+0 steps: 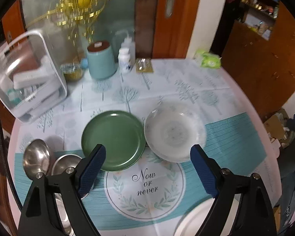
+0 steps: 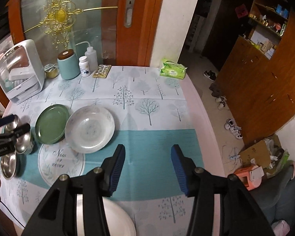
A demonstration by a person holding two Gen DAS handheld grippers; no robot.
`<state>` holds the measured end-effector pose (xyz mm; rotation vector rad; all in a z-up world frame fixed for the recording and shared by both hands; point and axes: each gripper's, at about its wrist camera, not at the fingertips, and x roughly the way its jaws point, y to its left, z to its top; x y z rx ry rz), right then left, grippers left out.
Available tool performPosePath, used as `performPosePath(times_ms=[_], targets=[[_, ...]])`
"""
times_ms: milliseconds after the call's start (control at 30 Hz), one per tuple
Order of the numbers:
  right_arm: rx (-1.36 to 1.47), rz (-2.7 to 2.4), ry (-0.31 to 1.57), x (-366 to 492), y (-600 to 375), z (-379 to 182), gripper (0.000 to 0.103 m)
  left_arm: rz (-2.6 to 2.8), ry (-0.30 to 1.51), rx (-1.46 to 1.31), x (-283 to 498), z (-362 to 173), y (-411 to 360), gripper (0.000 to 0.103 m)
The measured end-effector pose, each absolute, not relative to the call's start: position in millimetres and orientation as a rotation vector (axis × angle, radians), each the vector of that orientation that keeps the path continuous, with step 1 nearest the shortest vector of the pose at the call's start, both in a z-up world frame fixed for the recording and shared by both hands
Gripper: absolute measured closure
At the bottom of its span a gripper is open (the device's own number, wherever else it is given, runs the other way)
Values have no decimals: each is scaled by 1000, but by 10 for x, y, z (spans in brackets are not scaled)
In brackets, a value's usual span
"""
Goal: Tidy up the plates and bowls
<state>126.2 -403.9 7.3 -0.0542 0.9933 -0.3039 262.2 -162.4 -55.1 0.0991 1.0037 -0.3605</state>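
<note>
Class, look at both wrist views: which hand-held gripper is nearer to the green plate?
Left. The left hand-held gripper hangs open over the green plate's near edge. The right hand-held gripper is open over bare tablecloth, beyond the white bowl from the plate.

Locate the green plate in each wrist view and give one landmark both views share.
Left wrist: green plate sits centre, just above the left fingertip, touching the white bowl on its right.
Right wrist: green plate lies left of centre, beside the same bowl.
Shared landmark: the "Now or never" print.
</note>
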Motion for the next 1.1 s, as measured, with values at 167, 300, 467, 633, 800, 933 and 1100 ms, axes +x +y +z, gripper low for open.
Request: performPosePath(times_ms=[167, 300, 467, 633, 800, 933, 1100], targets=[[-19, -186, 1041, 1699, -4340, -304, 54, -298, 1100, 69, 2834, -992, -1767, 16], [47, -77, 1132, 2101, -4549, -801, 54, -243, 1185, 10, 2937, -1353, -1869, 16], [128, 36, 1236, 2495, -4607, -1423, 54, -215, 1277, -64, 3019, -1759, -1985, 23], [212, 101, 1288, 2806, -4540, -1819, 54, -204, 1324, -90, 3097, -1997, -2025, 27], [258, 111, 1310, 3065, -4477, -2033, 54, -215, 1376, -155, 3212, -2157, -2003, 45], [275, 115, 1334, 3180, -4448, -2148, 70, -245, 1405, -193, 3270, -2225, -2022, 51], [299, 178, 1352, 3237, -4381, -2182, 91, -270, 1433, -236, 3362, -2308, -2059, 65]])
